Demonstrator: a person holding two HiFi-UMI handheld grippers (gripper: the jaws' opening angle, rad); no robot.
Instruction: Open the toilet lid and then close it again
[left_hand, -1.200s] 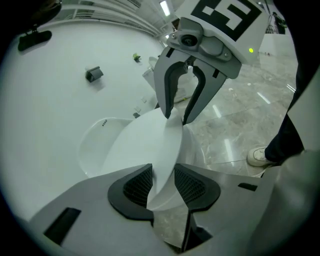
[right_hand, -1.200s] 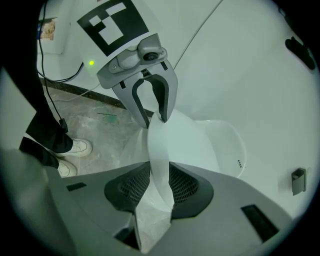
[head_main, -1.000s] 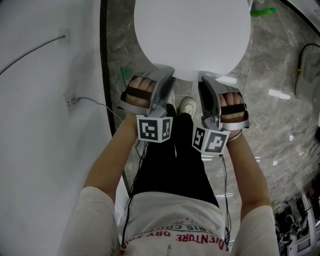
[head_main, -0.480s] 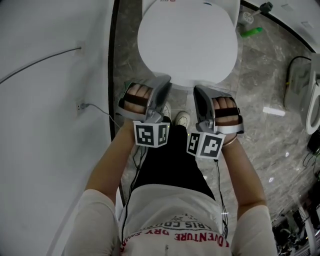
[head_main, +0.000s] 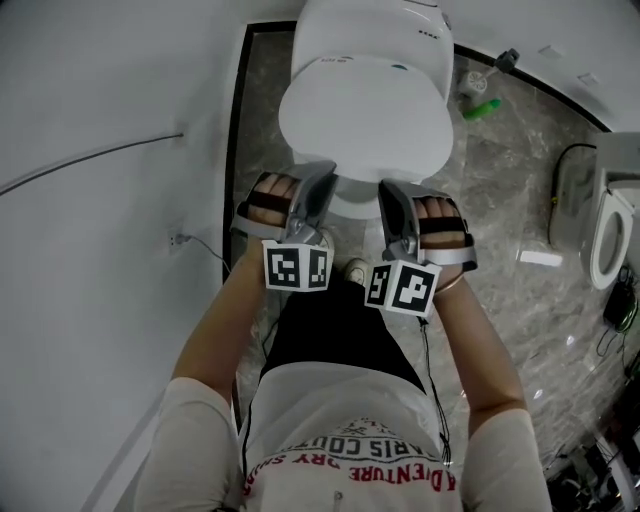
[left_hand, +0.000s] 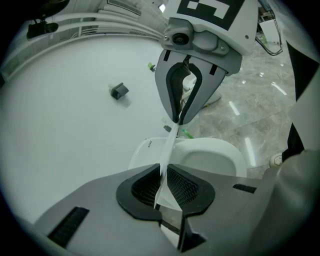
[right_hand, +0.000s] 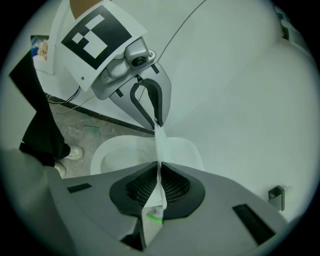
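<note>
Two tools hold the lid (head_main: 365, 115) by its front rim. My left tool (head_main: 322, 180) is closing, its pads already on the thin edge, and my right tool (head_main: 388, 195) is clamped on the same edge just beside it. The lid tilts up off the seat (left_hand: 220, 146). Behind it stands the tank (head_main: 370, 35), and a green bottle (head_main: 478, 108) lies on the floor (head_main: 500, 220).

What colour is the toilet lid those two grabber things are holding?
White all over. The toilet lid shows best in the head view.
</note>
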